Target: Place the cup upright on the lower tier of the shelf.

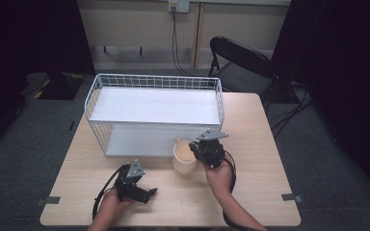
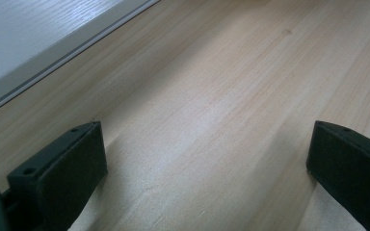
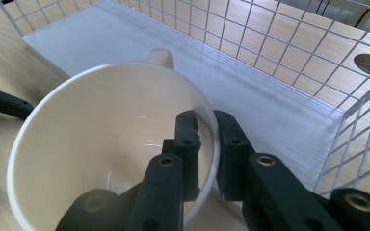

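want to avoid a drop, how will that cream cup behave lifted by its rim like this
The cup looks rigid and glossy, so it may slip or swing in the right gripper, pinched on one wall. Probably ceramic, so likely fragile. Empty, so perhaps fairly light.

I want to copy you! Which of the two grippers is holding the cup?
The right gripper pinches the cream cup's rim; the left gripper rests open over bare table.

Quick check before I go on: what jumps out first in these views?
The right gripper is shut on the rim of a cream cup, one jaw inside the wall and one outside, just in front of the white wire shelf rack at mid-table. The left gripper rests open over bare wood at the near left.
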Motion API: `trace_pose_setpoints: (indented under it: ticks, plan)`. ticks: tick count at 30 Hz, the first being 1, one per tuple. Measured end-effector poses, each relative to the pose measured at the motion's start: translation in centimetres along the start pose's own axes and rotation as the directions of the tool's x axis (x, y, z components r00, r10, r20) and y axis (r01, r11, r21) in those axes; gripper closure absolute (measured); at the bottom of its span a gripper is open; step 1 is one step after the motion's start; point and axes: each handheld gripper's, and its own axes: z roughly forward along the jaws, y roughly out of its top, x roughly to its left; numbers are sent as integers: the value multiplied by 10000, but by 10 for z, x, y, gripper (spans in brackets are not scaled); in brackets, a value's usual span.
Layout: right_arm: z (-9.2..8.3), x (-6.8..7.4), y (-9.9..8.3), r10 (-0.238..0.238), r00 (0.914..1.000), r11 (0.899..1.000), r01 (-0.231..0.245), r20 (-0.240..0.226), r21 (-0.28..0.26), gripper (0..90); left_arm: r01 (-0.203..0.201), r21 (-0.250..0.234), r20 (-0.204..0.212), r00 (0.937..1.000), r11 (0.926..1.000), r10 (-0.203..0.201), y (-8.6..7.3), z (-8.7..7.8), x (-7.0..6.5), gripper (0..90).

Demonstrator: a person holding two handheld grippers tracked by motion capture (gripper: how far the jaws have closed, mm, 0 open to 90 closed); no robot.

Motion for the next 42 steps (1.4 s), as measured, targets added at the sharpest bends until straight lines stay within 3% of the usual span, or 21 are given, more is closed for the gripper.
trace_pose_setpoints:
  ticks: [5,17,42]
  plan:
    - [2,0,0,-58,9994,9998,65,344,-208,816,-2,0,1,10000,10000,2,0,0,0,0]
    - [11,0,1,-71,9962,9998,84,866,-154,815,0,-4,-2,10000,10000,0,0,0,0,0]
    - [26,-2,5,233,9933,9997,-220,1129,-125,815,2,-2,-1,10000,10000,-2,0,0,0,0]
